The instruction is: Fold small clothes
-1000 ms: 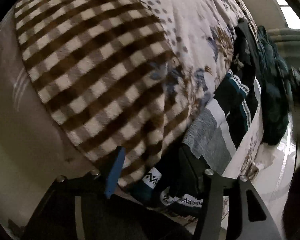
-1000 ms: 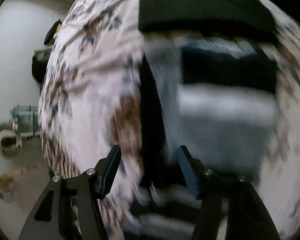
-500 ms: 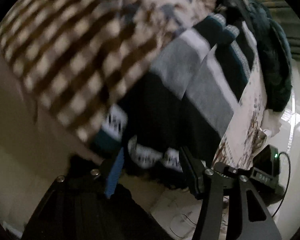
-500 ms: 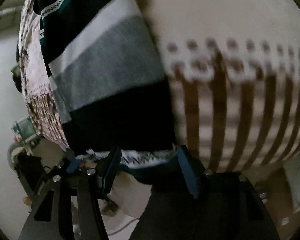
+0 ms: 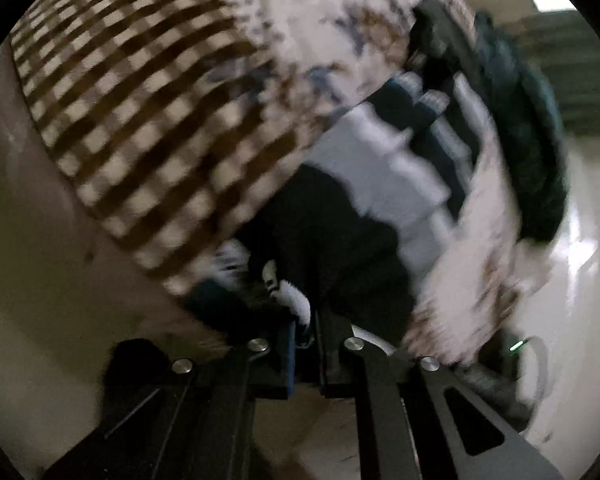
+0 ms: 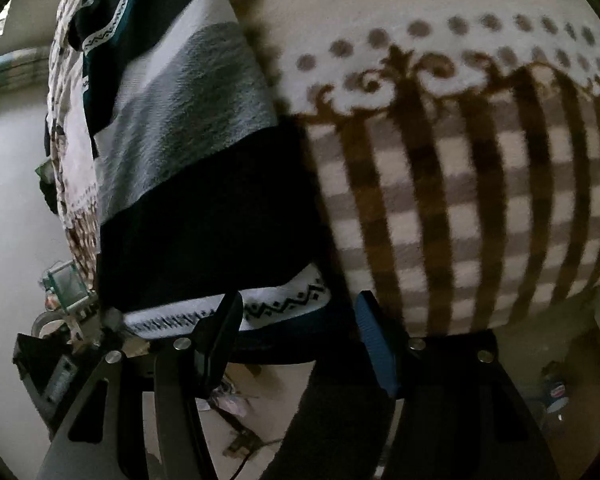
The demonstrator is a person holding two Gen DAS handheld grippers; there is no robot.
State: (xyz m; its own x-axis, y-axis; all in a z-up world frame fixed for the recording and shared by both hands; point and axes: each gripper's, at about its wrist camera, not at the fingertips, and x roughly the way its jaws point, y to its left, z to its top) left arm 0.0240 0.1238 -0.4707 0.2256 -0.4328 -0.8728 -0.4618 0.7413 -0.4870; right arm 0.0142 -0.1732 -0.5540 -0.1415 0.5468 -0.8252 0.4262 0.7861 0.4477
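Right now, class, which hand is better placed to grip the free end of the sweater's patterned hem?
Right. The right gripper has open jaws straddling the patterned hem of the sweater. The left gripper is already shut on the hem's other end.

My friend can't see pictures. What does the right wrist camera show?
The open right gripper sits at the patterned white hem of a striped sweater in black, grey and white bands. The sweater lies on a brown-and-cream checked blanket, at the bed's edge, with floor clutter below.

Striped navy, grey and white sweater (image 6: 188, 160) lies flat on checked blanket (image 6: 460, 200).
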